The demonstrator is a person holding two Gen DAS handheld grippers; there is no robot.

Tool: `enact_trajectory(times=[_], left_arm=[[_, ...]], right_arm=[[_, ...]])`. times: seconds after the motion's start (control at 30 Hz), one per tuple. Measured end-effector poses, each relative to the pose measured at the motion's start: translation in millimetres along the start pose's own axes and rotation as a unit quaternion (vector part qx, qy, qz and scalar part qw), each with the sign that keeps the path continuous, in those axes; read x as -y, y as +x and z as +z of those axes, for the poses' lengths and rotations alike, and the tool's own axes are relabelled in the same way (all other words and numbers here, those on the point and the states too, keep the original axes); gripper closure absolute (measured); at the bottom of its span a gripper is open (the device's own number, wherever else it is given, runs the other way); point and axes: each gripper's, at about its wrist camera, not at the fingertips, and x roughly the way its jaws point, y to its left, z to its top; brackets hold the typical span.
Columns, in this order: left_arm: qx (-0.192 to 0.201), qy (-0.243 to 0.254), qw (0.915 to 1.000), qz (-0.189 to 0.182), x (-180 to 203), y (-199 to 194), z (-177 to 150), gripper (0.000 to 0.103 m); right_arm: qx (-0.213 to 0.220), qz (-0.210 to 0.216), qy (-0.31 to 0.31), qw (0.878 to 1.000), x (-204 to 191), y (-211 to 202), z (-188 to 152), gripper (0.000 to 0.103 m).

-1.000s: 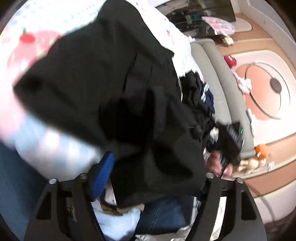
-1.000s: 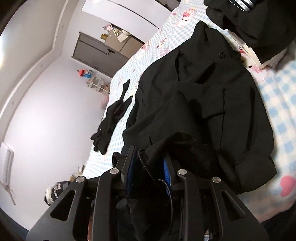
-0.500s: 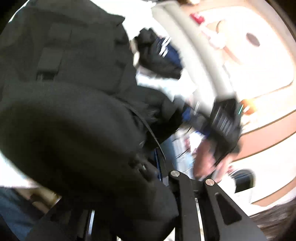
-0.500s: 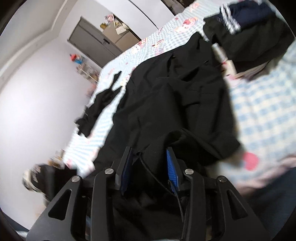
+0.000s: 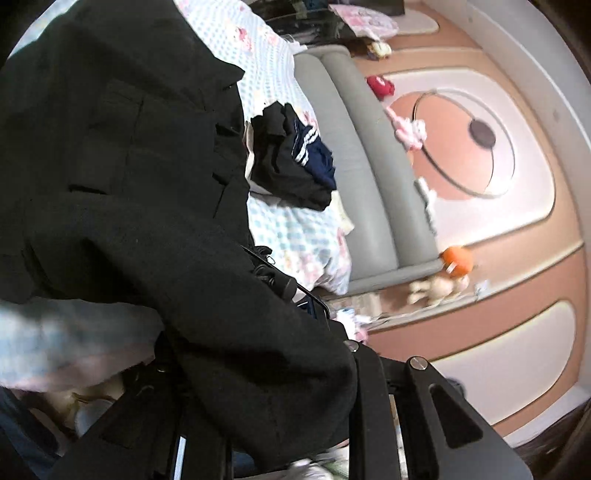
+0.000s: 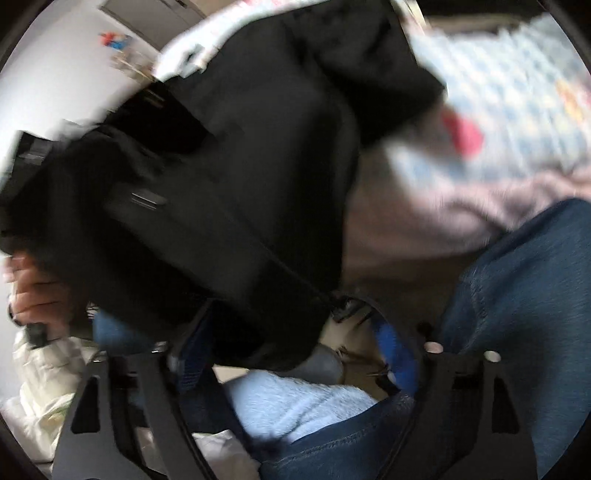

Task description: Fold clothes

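Over the bed [image 5: 295,236] edge: left gripper [image 5: 291,373] clamped on black coat [image 5: 129,184] hem; right gripper [image 6: 295,350] jaws just opened wide, coat fold hanging loose between its blue pads [image 6: 397,360]

**No lettering is showing anywhere**

Nothing readable is turning up in either view. The black coat [image 5: 140,192] is showing plain cloth, with no tag or brand facing out. The checked bedsheet [image 5: 295,236] is carrying small cartoon prints, but no words can be made out on them. The navy garment [image 5: 314,155] lying on the sheet is showing white stripes only. The pink item [image 5: 364,24] at the top edge is looking patterned, too small and blurred to read. The right wrist view is smearing with motion, so nothing there is legible.
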Motion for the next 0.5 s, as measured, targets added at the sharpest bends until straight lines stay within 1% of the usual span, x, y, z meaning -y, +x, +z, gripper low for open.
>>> enact_trajectory(times=[0.03,0.07,0.1,0.13,0.17,0.2,0.23,0.3,0.33,0.37,0.43,0.5], left_arm=[[0.006,-0.003,1.0000,-0.004,0,1,2,0.085],[0.012,-0.003,0.9999,-0.004,1,-2,3,0.085],[0.018,-0.004,0.9998,-0.001,1,-2,2,0.085],[0.022,-0.004,0.9997,0.004,0,0,2,0.082],[0.021,-0.005,0.9997,0.013,-2,0,0,0.081],[0.020,-0.004,0.9996,0.022,-6,0,-4,0.076],[0.017,-0.004,0.9994,0.030,-11,-1,-8,0.058],[0.008,-0.013,0.9988,0.047,-27,-4,-21,0.029],[-0.001,-0.027,0.9988,0.041,-38,-6,-29,0.029],[-0.014,-0.042,0.9984,0.034,-48,-8,-38,0.029],[-0.036,-0.053,0.9965,0.054,-58,-8,-51,0.029],[-0.062,-0.038,0.9940,0.082,-56,-7,-61,0.029]], right_arm=[[-0.015,0.019,0.010,1.000,2,10,0,0.018],[-0.029,0.039,0.020,0.999,4,20,-1,0.023],[-0.036,0.060,0.022,0.997,4,25,-1,0.032],[-0.031,0.085,0.011,0.996,-1,22,0,0.052],[-0.022,0.103,-0.003,0.994,-6,18,0,0.069],[-0.006,0.113,-0.023,0.993,-13,8,0,0.073],[0.013,0.123,-0.045,0.991,-20,-4,0,0.080],[0.037,0.134,-0.081,0.987,-31,-22,-2,0.085],[0.044,0.134,-0.098,0.985,-36,-30,-3,0.088],[0.048,0.137,-0.112,0.983,-39,-37,-5,0.088],[0.047,0.159,-0.125,0.978,-43,-45,-7,0.088],[0.042,0.171,-0.131,0.976,-43,-49,-8,0.088]])
